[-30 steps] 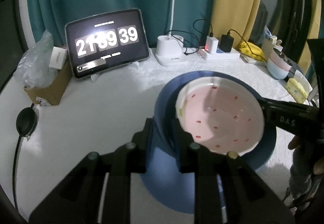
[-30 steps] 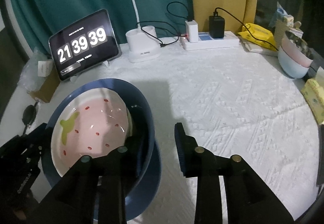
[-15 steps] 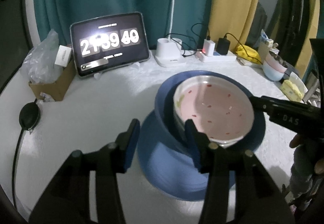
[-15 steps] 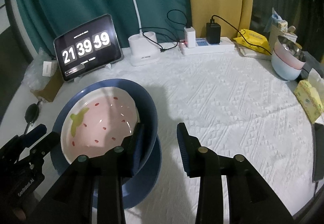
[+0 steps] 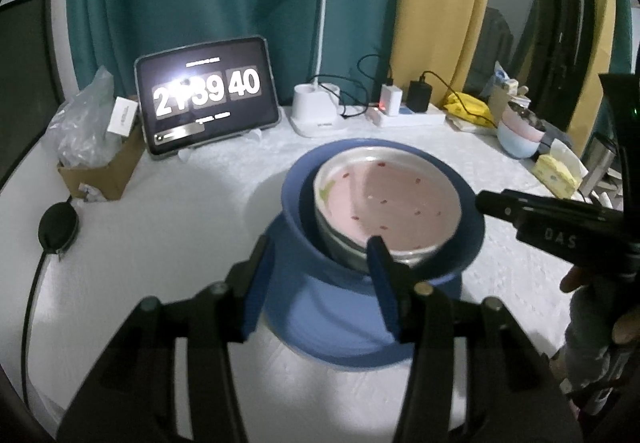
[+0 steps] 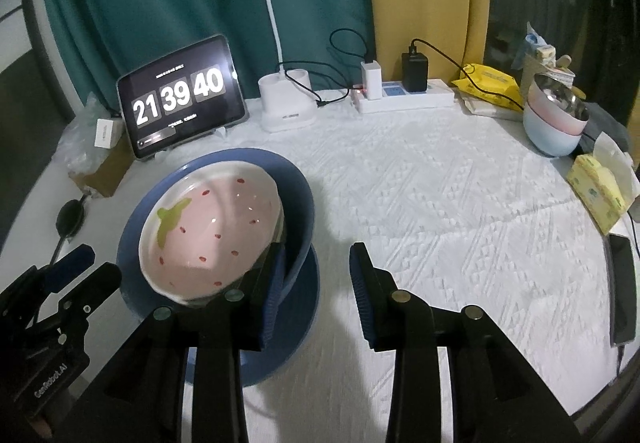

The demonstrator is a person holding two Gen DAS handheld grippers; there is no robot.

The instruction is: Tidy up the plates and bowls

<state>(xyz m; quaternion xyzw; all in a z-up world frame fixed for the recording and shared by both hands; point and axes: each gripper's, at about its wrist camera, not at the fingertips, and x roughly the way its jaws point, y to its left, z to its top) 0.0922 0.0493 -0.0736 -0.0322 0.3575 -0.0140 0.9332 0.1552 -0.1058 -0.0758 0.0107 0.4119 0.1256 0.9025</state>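
A pink strawberry-pattern bowl [image 5: 384,203] [image 6: 212,231] sits nested in a dark blue bowl [image 5: 320,259] [image 6: 298,203]. The blue bowl stands on a blue plate [image 5: 332,331] [image 6: 296,315] on the white tablecloth. My left gripper [image 5: 318,283] [image 6: 68,275] is open at the stack's near left side. The blue bowl's wall shows between its fingers, and the pads do not press on it. My right gripper [image 6: 318,283] [image 5: 500,203] is open at the stack's right side. Its left finger [image 6: 274,283] is in front of the blue bowl's rim, and only cloth and the plate's edge lie between the fingers.
Stacked pink and pale blue bowls [image 6: 556,123] stand at the back right, beside a yellow tissue pack [image 6: 596,195] and a phone [image 6: 622,287]. Along the back are a tablet clock [image 6: 180,99], a lamp base [image 6: 286,103] and a power strip [image 6: 404,99]. A cardboard box [image 5: 100,167] sits far left.
My left gripper has opened off the blue bowl's rim. Both grippers have drawn back and a little up from the stack. The bowls stay put on the plate.
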